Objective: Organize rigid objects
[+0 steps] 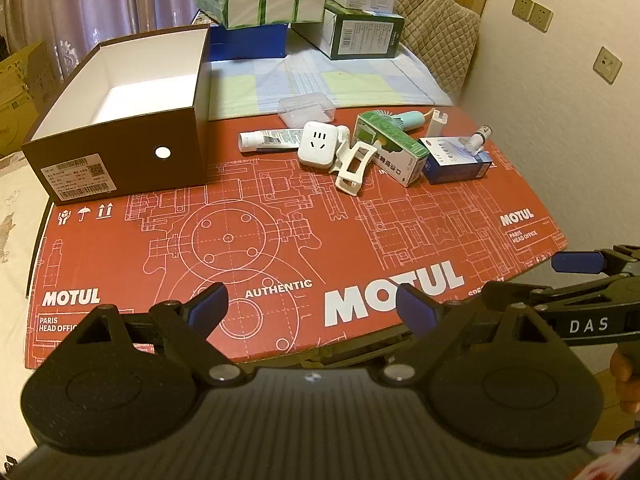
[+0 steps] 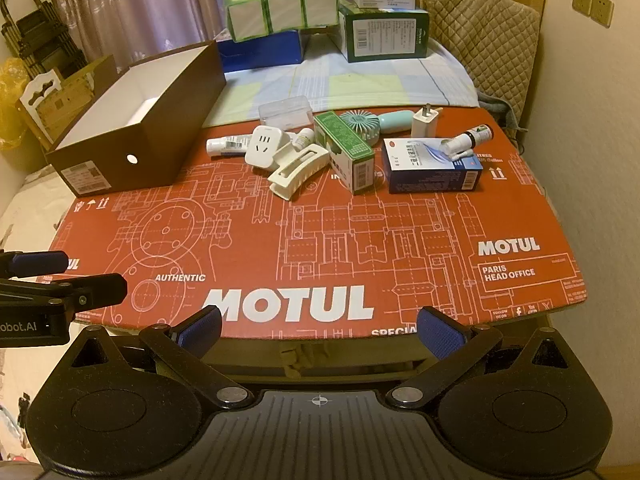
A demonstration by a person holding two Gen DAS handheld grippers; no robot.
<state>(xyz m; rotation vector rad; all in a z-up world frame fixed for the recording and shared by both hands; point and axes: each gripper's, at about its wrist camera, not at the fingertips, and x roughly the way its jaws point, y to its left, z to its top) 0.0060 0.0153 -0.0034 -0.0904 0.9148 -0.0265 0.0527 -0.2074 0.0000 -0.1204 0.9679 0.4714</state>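
Hovering with jaws apart and empty: left hand-held gripper (image 1: 312, 304), right hand-held gripper (image 2: 318, 330). Ahead, well apart: open brown box (image 1: 120, 136), white hair clip (image 2: 298, 172), clustered small items.

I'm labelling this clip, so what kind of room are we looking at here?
Probably a bedroom or spare room at home, not a workshop. A red cardboard sheet serves as the work surface over a checked sheet, with curtains behind and wall sockets at the right.

Side-by-side wrist views down over red board (image 1: 280, 240)
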